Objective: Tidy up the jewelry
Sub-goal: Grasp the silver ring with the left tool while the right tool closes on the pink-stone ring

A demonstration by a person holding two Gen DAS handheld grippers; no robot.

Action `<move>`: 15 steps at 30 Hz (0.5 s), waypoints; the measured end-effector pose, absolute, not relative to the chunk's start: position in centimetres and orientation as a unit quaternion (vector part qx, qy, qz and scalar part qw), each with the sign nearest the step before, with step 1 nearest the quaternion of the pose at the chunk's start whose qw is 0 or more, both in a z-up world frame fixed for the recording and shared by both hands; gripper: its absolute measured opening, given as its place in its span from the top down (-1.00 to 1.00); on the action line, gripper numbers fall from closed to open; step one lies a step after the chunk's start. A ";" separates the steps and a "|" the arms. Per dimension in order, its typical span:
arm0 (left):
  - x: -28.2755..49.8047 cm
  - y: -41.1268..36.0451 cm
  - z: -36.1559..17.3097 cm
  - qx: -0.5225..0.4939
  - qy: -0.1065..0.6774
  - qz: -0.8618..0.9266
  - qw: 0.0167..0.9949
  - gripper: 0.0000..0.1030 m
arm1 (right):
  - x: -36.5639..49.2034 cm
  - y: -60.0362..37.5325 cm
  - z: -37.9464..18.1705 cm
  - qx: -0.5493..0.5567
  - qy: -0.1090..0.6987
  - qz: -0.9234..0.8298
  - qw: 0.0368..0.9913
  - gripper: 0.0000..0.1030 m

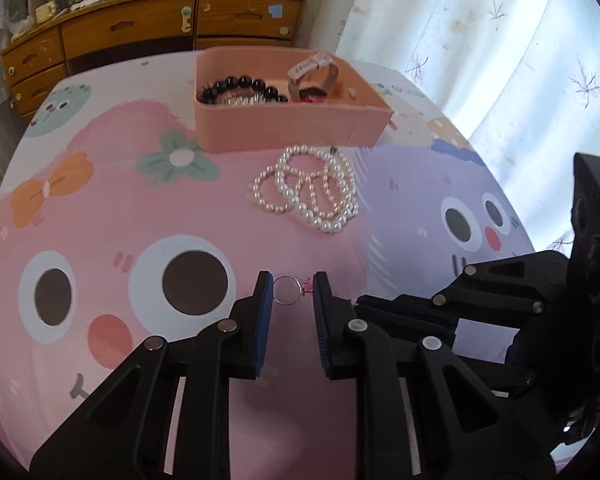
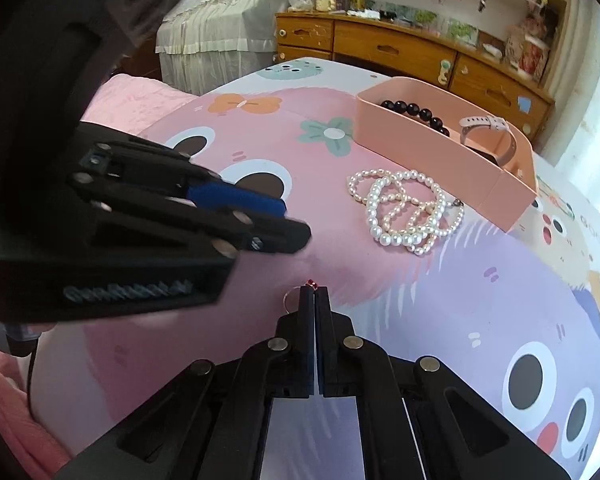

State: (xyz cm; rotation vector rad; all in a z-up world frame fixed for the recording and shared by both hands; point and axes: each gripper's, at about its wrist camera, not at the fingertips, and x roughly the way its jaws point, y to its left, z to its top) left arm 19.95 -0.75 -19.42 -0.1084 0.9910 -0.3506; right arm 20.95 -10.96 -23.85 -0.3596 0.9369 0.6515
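Observation:
A thin silver ring [image 1: 287, 303] with a small pink stone sits low on the cartoon sheet [image 1: 140, 208]. My right gripper [image 2: 314, 292] is shut, pinching the ring [image 2: 310, 283] at its tips beside the stone. My left gripper [image 1: 293, 292] hovers above with a narrow gap. The ring shows through that gap, beyond the blue pads and not touched by them. In the right wrist view the left gripper [image 2: 296, 220] hangs to the left, apart from the ring. A pile of pearl strands [image 1: 312, 196] lies before the pink box [image 1: 284, 128].
The pink box [image 2: 440, 160] holds a black bead bracelet [image 1: 240, 84] and a pale watch [image 1: 316, 76]. The pearl strands [image 2: 404, 216] lie just beyond both grippers. A wooden dresser [image 1: 140, 28] stands behind the bed and a curtain [image 1: 480, 60] hangs to the right.

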 end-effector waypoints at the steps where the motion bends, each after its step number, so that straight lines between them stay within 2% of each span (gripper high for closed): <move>1: 19.9 -0.6 -18.8 -0.052 0.468 -0.169 0.866 0.66 | 20.9 -11.0 -23.5 -0.164 0.439 0.311 0.827 0.98; 8: 20.4 0.8 -15.0 -0.076 0.445 -0.160 0.878 0.66 | 20.4 -10.9 -22.3 -0.156 0.436 0.308 0.831 0.99; 15: 21.2 1.3 -12.9 -0.049 0.429 -0.158 0.888 0.66 | 20.5 -10.9 -19.3 -0.121 0.425 0.307 0.843 0.99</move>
